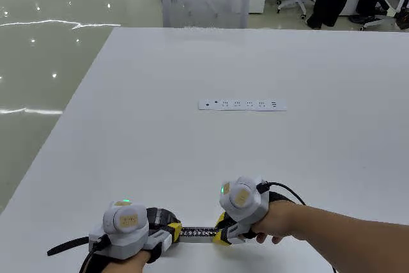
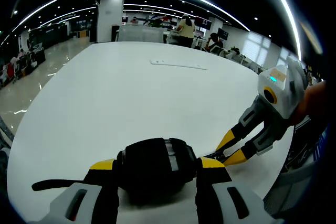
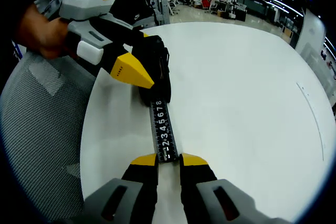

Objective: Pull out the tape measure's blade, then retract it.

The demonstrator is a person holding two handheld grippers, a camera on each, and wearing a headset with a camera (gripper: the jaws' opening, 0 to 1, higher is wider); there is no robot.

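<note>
Two grippers were at work on one white, matte-topped table (image 1: 255, 68), both at its near edge. In the head view the left gripper (image 1: 174, 229) sat at approx 7 o'clock and the right gripper (image 1: 222, 235) at approx 6 o'clock.

One black, round-bodied tape measure (image 2: 152, 177) lay on the tabletop w/ the left gripper (image 2: 157, 163) clamped on it, one yellow-tipped jaw against each side of the case. A black strap trailed off the case towards 9 o'clock in that gripper's view.

One dark blade (image 3: 163, 129) w/ white numerals ran out of the tape measure (image 3: 155, 66) for a short length, flat on the table. Its free end was pinched btwn the two jaws of the right gripper (image 3: 168, 159). In the head view the blade (image 1: 198, 231) spanned 9 to 3 o'clock btwn the two tools.

One flat white power strip (image 1: 242, 105) lay mid-table, at 12 o'clock from the grippers and well apart from them. One grey mesh-backed chair (image 1: 204, 7) stood at the table's far edge (also at 12 o'clock).
</note>
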